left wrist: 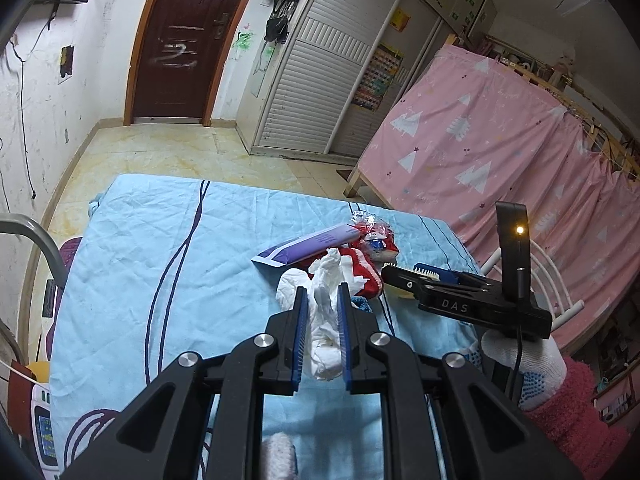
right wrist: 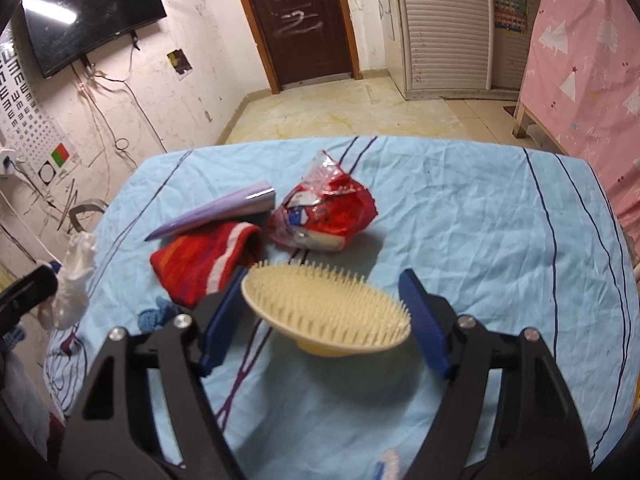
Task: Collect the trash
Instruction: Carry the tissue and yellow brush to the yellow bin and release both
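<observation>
One crumpled white tissue is pinched in the left claw, lifted off the counter with its light blue striped cloth. Further right lie one flat purple packet, one red knitted sock and one crinkled red plastic wrapper. The right claw brackets one cream bristled oval brush, its jaws standing fairly wide. A dark brown door stands behind, with pink curtains right.

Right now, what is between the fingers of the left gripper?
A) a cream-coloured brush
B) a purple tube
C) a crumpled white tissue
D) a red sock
C: in the left wrist view the left gripper is closed on the crumpled white tissue, which hangs between its blue pads.
</observation>
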Motion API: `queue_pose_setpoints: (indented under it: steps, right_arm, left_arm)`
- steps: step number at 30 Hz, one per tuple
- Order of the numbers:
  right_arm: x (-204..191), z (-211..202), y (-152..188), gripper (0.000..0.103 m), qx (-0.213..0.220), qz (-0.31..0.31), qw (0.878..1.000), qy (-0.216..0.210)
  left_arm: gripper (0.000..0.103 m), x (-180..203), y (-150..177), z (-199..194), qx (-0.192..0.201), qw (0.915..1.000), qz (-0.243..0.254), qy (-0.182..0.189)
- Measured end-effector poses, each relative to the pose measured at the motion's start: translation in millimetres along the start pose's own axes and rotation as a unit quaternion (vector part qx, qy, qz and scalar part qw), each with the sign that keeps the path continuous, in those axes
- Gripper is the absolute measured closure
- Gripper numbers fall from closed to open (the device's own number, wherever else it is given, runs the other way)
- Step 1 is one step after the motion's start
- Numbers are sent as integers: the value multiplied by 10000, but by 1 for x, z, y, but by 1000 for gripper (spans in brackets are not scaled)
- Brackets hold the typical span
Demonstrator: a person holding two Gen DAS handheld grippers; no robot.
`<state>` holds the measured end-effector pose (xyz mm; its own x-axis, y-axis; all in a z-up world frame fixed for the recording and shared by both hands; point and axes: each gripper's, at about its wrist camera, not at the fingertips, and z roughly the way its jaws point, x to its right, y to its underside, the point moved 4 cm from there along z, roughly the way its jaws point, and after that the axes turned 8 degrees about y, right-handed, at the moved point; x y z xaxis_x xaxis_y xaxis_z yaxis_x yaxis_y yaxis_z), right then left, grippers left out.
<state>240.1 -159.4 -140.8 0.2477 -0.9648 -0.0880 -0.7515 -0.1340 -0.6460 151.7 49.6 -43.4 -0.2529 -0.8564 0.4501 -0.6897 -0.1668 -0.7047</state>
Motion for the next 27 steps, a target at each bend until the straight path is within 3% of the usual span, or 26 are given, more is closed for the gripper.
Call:
queue_pose_setpoints:
  steps: [13,27]
  right_arm:
    - [28,-48,-4,31,594,259,9978,-150]
    - [97,-87,10,30,1029,792,9913,-236]
  left_arm:
    - [98,36,-7,-3,34,9994,329,-55]
    - [98,101,0,21,-220,9953,941,-101]
